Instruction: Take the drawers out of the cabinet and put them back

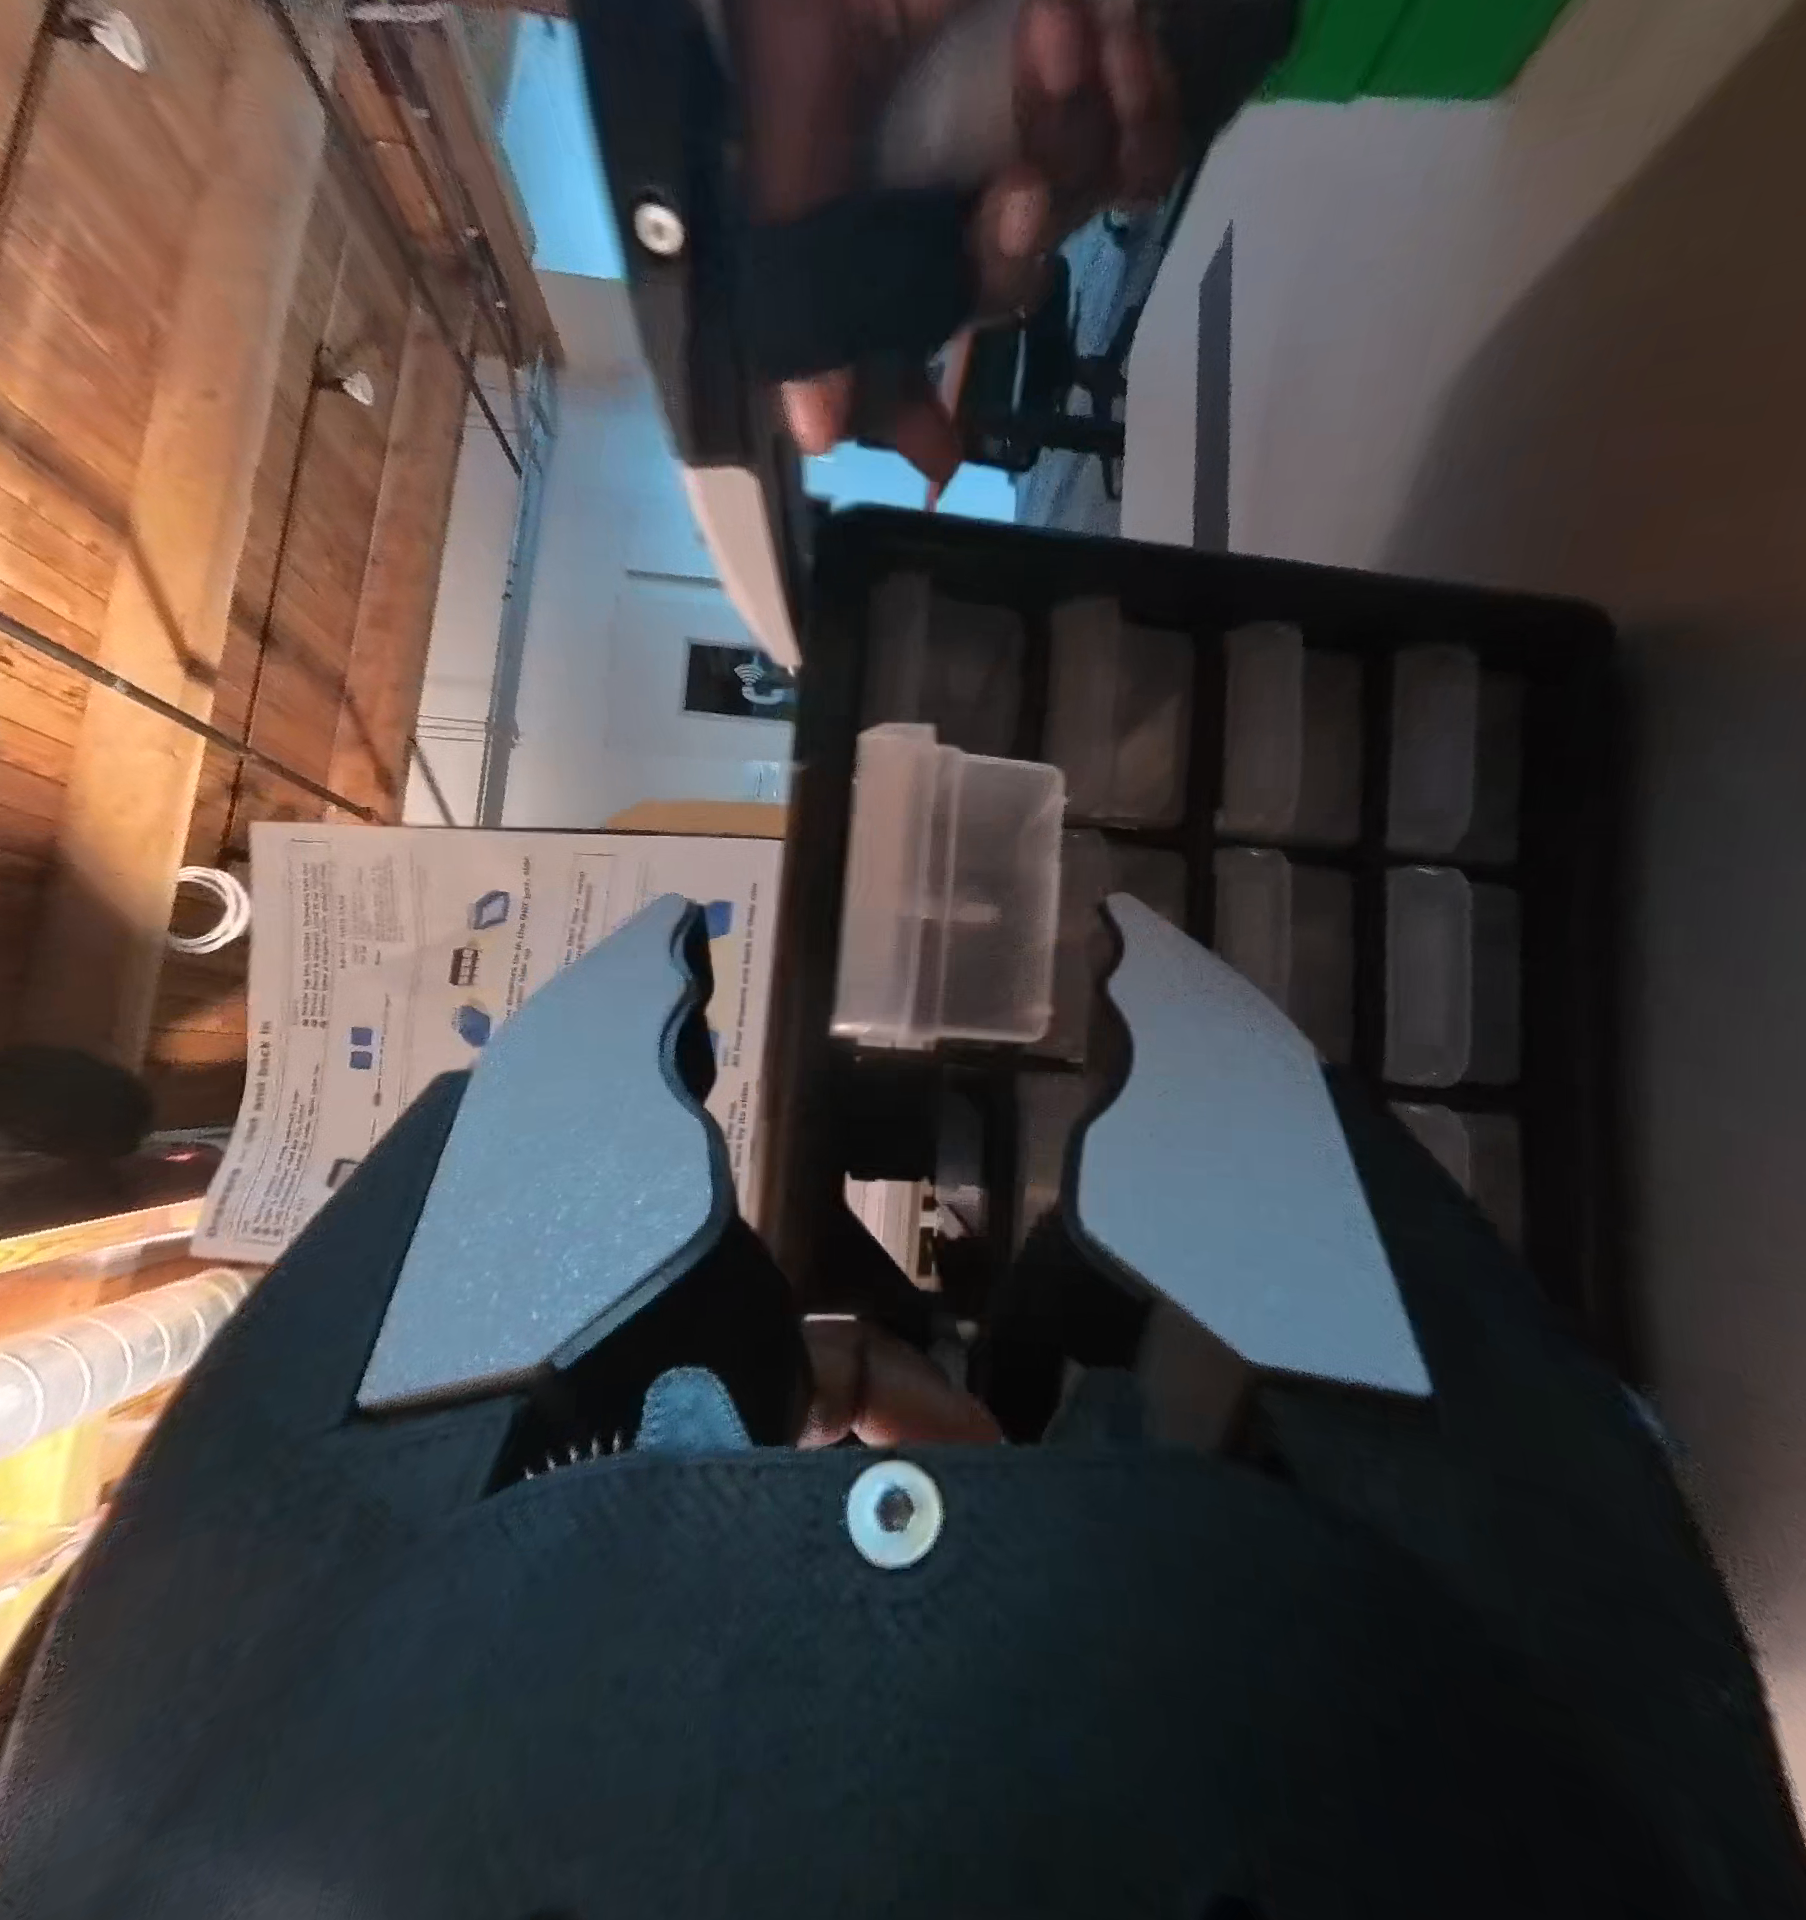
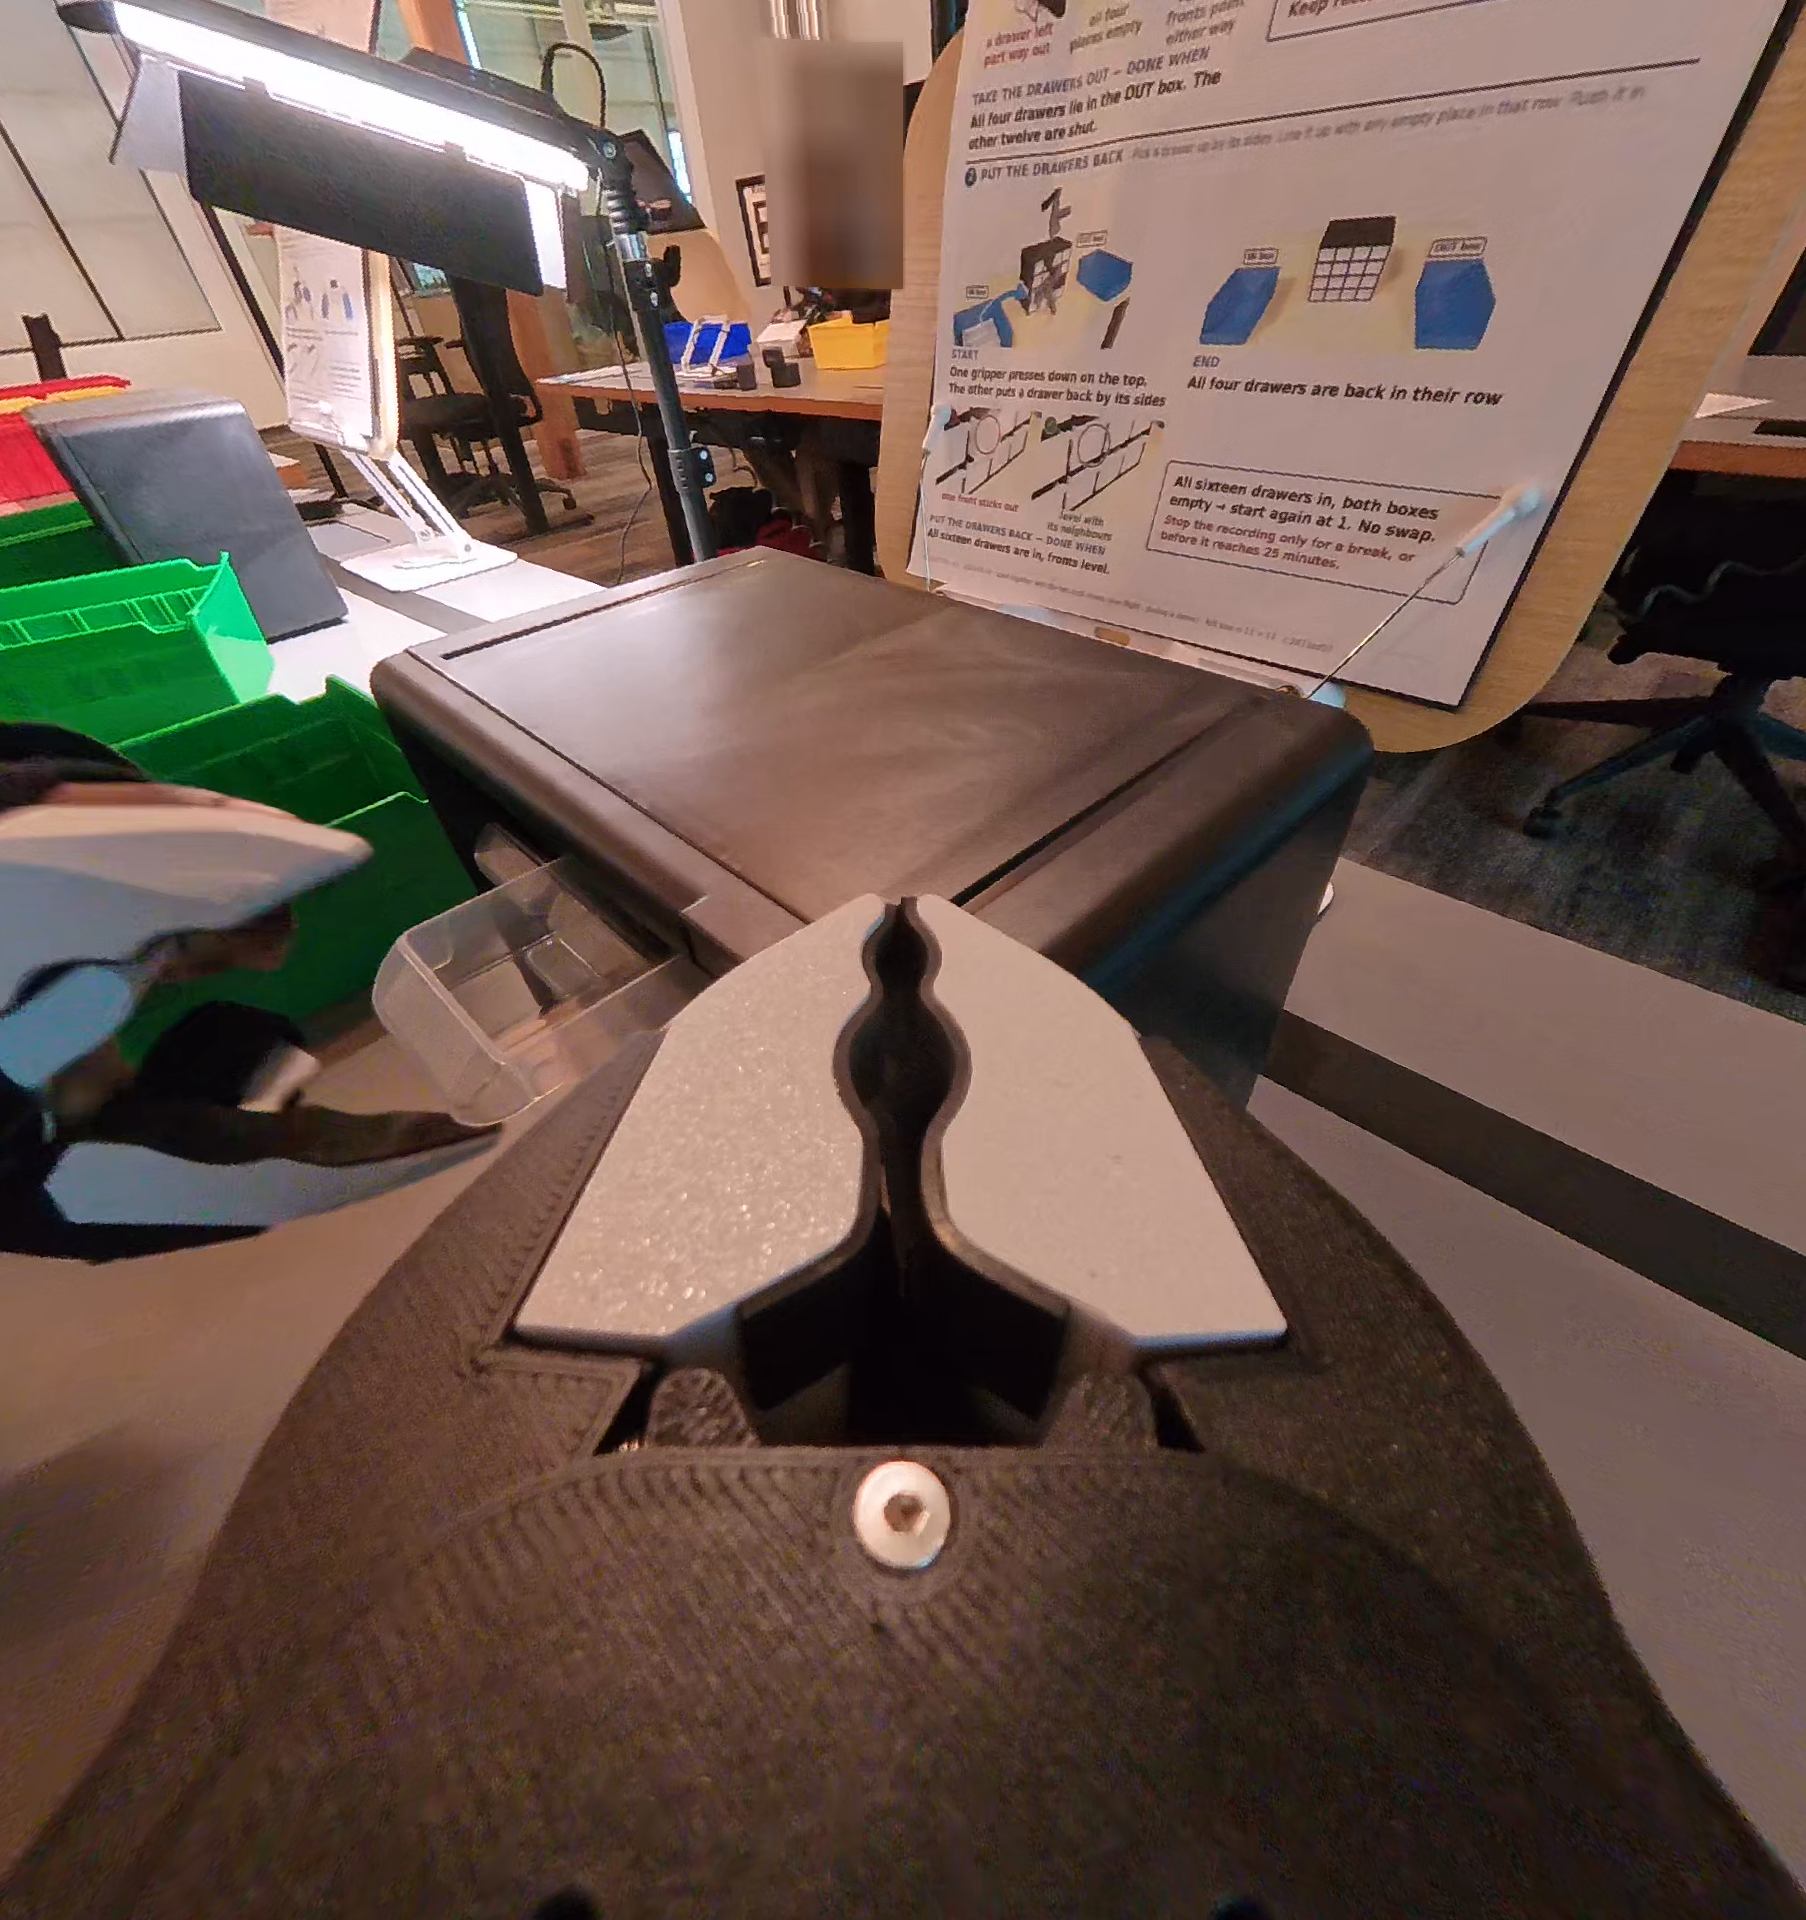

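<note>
The black cabinet (image 1: 1190, 587) holds rows of clear drawers. One clear drawer (image 1: 946, 883) sticks partway out of its slot. My left gripper (image 1: 899, 914) is open, its fingertips level with the drawer's front end on either side, with a gap to it. In the right wrist view the cabinet top (image 2: 826, 727) lies just ahead, and the same drawer (image 2: 494, 987) juts out at the left. My right gripper (image 2: 904, 909) is shut and empty at the front edge of the cabinet top. The left gripper (image 2: 151, 935) shows at the far left.
Green bins (image 2: 99, 644) stand left of the cabinet. An instruction sheet (image 2: 1294, 312) on a board stands behind it. A desk lamp (image 2: 359, 135) hangs at the back left. The grey table (image 2: 1501, 1091) has a black stripe on the right.
</note>
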